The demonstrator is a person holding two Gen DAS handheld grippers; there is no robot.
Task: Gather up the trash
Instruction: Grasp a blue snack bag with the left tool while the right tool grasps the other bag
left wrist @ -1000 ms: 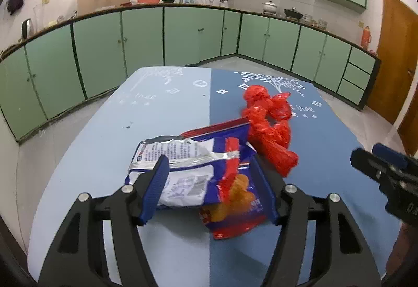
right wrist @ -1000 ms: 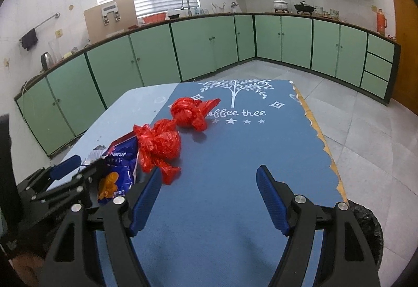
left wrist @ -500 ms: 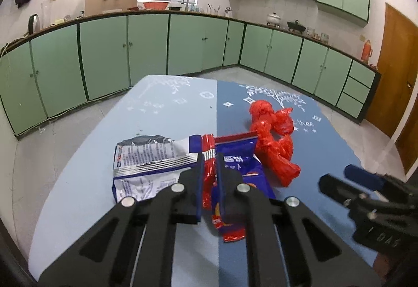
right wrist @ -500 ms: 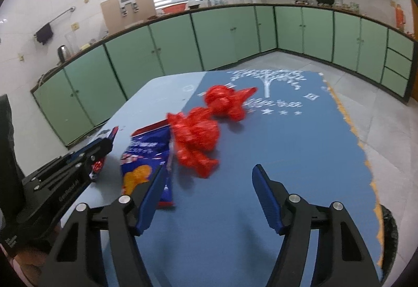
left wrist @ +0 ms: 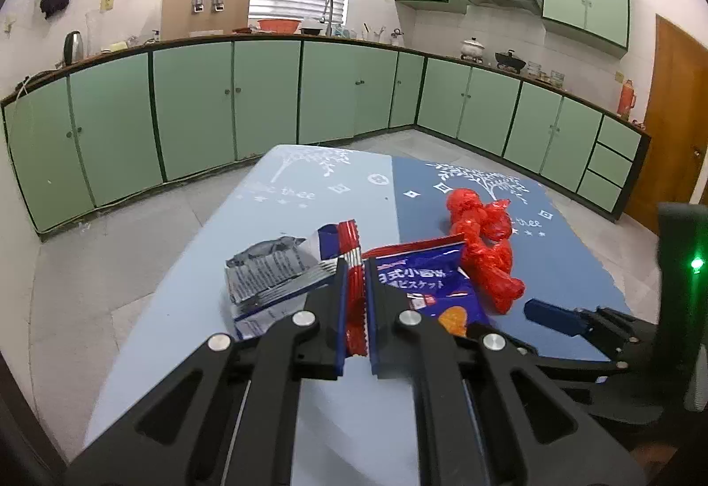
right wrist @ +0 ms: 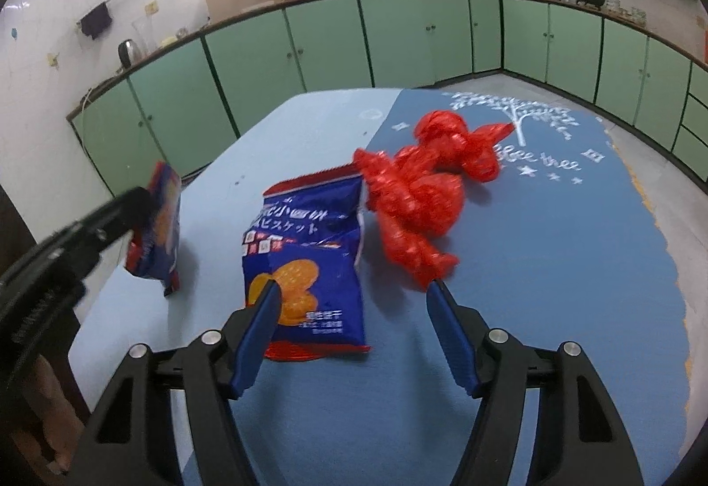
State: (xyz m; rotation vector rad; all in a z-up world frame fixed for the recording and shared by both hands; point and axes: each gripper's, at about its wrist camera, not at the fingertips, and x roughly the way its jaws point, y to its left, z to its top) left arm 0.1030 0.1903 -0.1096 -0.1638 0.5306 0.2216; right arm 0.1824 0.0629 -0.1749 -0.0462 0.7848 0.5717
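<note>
My left gripper (left wrist: 354, 264) is shut on a blue and red snack wrapper (left wrist: 283, 269) and holds it lifted above the table; the right wrist view shows it (right wrist: 155, 220) hanging at the left. A second blue biscuit packet (right wrist: 305, 260) lies flat on the table, also in the left wrist view (left wrist: 425, 282). Two crumpled red plastic bags (right wrist: 425, 185) lie just behind it, also in the left wrist view (left wrist: 482, 247). My right gripper (right wrist: 352, 287) is open, its fingers straddling the near edge of the flat packet and the red bag's tail.
The table (right wrist: 553, 264) has a light blue and dark blue cloth with a tree print. Green kitchen cabinets (left wrist: 199, 109) run along the walls behind. A wooden door (left wrist: 681, 123) is at the right.
My left gripper closed on the wrapper and lifted it off the table. My right gripper moved left and forward toward the flat packet, staying open.
</note>
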